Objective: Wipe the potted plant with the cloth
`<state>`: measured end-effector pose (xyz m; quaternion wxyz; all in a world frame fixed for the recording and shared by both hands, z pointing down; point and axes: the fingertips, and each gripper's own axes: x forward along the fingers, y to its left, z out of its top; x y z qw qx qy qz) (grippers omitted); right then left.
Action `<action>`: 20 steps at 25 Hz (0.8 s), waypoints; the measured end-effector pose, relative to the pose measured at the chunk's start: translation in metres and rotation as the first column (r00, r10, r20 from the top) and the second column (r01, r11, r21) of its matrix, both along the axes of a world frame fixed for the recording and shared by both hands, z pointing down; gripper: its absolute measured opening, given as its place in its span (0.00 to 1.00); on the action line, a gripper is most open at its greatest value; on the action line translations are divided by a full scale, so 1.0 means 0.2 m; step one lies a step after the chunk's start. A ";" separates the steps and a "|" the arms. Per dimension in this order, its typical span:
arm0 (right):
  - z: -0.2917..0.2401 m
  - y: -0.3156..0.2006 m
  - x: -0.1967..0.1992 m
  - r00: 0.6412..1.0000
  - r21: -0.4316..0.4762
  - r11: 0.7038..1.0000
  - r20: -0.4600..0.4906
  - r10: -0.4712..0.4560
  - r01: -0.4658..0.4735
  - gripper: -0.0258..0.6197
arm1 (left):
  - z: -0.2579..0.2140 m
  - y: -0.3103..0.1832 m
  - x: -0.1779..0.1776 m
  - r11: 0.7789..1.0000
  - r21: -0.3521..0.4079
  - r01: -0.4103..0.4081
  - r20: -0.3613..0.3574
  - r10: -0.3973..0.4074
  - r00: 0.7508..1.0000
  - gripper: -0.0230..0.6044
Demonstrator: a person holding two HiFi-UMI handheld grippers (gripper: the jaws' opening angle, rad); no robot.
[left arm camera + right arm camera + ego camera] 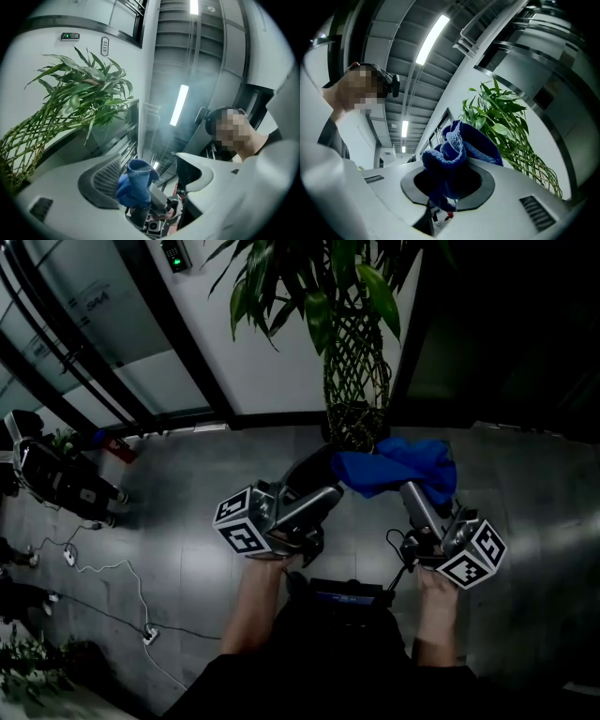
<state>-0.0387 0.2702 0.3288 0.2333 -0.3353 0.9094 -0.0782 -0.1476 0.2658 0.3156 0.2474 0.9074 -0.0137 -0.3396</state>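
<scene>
The potted plant (354, 362) has woven stems and long green leaves and stands against the wall at the top centre. It also shows in the left gripper view as the plant (79, 98) and in the right gripper view as the plant (506, 122). My right gripper (414, 491) is shut on a bunched blue cloth (398, 470), which bulges out between the right gripper (450, 183) and hides its tips as the cloth (457, 154). My left gripper (323, 476) is open just left of the cloth. Through the left gripper (146, 159) I see the cloth (136, 185) farther off, untouched.
A grey tiled floor lies below. At the left stand a dark machine (56, 479) and a red object (117, 448), with a white cable and a power strip (148, 636). A small plant (28, 667) sits at the bottom left. A person's white sleeve fills both gripper views.
</scene>
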 end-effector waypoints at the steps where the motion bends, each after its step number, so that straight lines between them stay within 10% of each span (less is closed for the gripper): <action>1: 0.00 0.00 0.01 1.000 0.000 1.000 0.001 -0.008 0.008 0.18 | 0.00 0.00 0.01 1.000 0.000 0.009 0.002 -0.009 1.000 0.62; 20: -0.04 -0.03 -0.09 0.998 0.072 0.996 -0.021 -0.055 0.057 0.18 | -0.04 -0.02 -0.05 0.998 0.038 0.044 0.020 -0.045 0.999 0.62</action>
